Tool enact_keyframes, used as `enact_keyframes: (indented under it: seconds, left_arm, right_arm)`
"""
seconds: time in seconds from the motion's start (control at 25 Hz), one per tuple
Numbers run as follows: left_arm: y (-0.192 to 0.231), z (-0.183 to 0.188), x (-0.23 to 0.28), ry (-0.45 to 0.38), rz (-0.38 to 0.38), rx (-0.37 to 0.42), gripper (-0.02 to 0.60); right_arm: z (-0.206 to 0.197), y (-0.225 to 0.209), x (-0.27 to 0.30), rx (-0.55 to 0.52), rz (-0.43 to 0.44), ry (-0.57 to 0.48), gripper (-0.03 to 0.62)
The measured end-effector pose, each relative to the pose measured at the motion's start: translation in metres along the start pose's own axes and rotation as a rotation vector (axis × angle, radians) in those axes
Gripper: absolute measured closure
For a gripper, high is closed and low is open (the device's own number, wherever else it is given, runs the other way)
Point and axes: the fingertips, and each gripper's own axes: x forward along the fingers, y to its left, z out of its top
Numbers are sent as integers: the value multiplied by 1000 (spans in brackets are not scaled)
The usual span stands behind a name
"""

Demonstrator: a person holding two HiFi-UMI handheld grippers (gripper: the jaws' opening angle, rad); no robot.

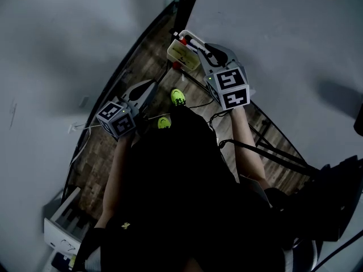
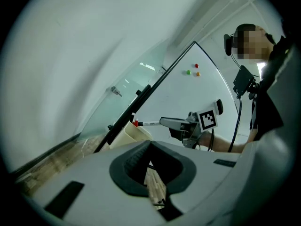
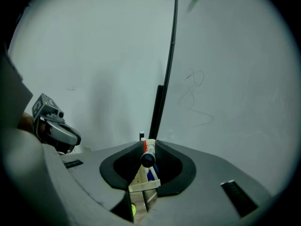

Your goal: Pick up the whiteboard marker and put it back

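Note:
My right gripper (image 1: pixel 190 40) is shut on a white whiteboard marker (image 3: pixel 148 150) with a red band, its dark end facing the camera. In the left gripper view the marker (image 2: pixel 146 123) sticks out level from that gripper (image 2: pixel 175 123), red tip towards the black board frame. Just below hangs a cream pen holder (image 1: pixel 181 54), (image 2: pixel 133 133), (image 3: pixel 141 181), with a blue pen (image 3: pixel 151 174) inside. My left gripper (image 2: pixel 150 144), (image 1: pixel 151 88) stays lower left with its jaws together and nothing in them.
The whiteboard (image 3: pixel 225 79) fills the right, edged by a black frame bar (image 3: pixel 162 102). Small coloured magnets (image 2: pixel 188 72) stick to it. Wood floor (image 1: pixel 102 152), the person's green shoes (image 1: pixel 178 97) and a white rack (image 1: pixel 62 225) lie below.

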Motion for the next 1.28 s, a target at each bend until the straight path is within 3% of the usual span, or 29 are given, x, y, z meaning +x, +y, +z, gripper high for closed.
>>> enact_keyframes:
  seconds: [1.28]
  left_arm:
    - [-8,1,14,30,19,-58,568]
  right_arm:
    - [-36,-7,35,36,79,71,507]
